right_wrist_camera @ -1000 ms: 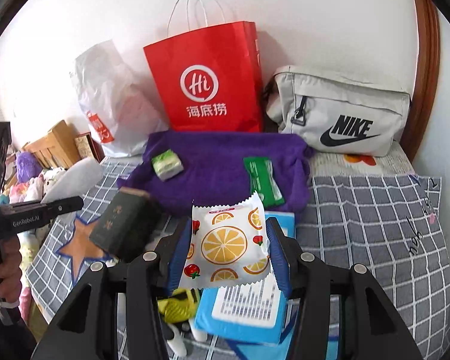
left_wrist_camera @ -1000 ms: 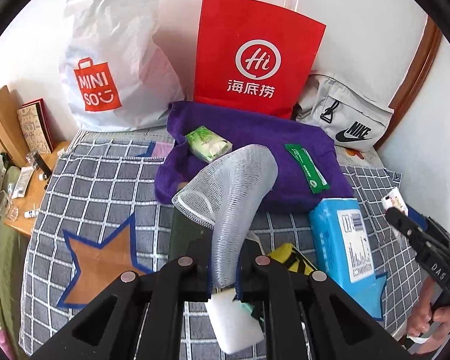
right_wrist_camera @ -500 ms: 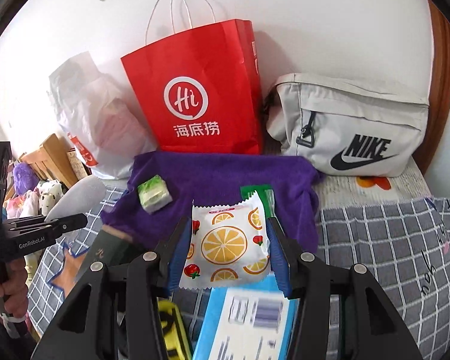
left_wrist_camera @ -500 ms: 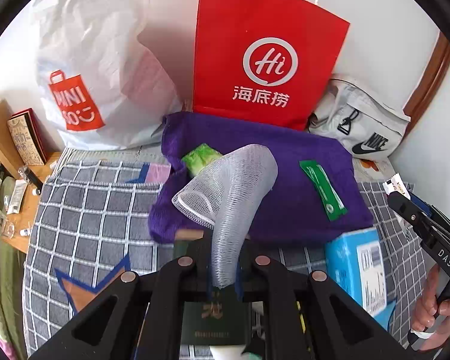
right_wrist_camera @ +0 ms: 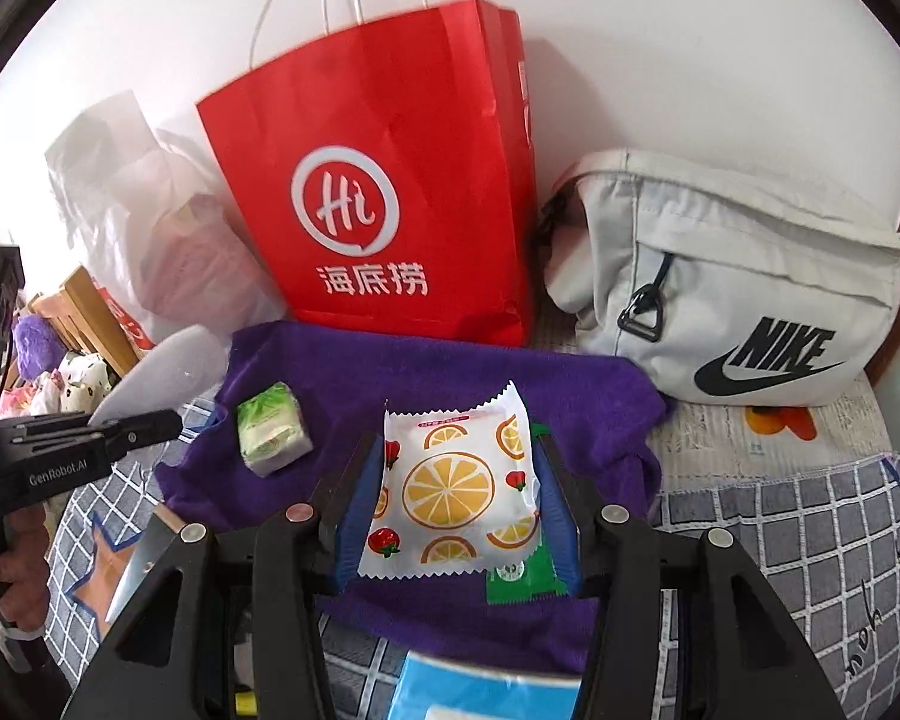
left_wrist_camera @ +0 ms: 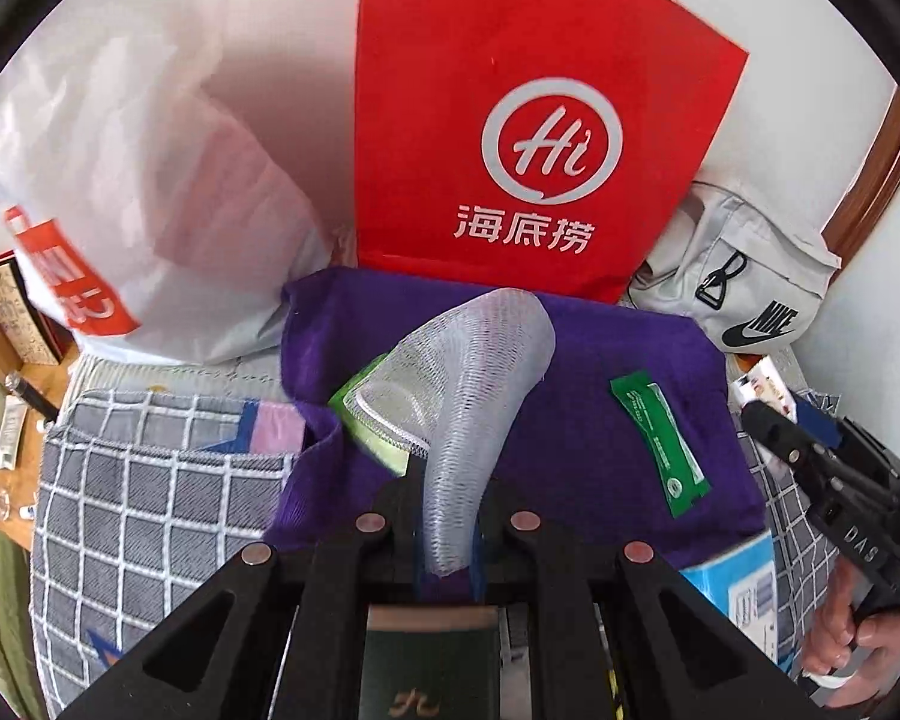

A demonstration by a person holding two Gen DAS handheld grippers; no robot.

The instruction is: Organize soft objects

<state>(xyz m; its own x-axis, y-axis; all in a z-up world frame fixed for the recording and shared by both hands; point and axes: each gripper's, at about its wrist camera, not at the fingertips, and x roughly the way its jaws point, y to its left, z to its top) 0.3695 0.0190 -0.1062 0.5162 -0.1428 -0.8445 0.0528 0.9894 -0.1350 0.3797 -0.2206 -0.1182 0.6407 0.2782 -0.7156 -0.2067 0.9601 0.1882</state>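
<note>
**Both grippers carry their loads in over the purple towel**

The white mesh sleeve is pinched at its lower end in the left gripper, whose jaws are nearly together on the thin netting; its free end arches up and over the purple towel. The orange-print snack packet sits upright in the right gripper, the blue pads pressing on its two side edges, also above the towel.

Compared with a second ago, both hands have travelled toward the wall: the towel, which lay well ahead, now fills the space right under the fingers, and the dark green tin and blue tissue pack have slid back toward the lower edge of the left view. Neither grip has altered.

That likely means the carry is almost done and release onto the towel comes next. Already lying there are a green-and-white tissue packet and a green sachet. Behind the towel stand the red Hi paper bag, a white plastic bag and a grey Nike pouch, all on the checked bedspread.
</note>
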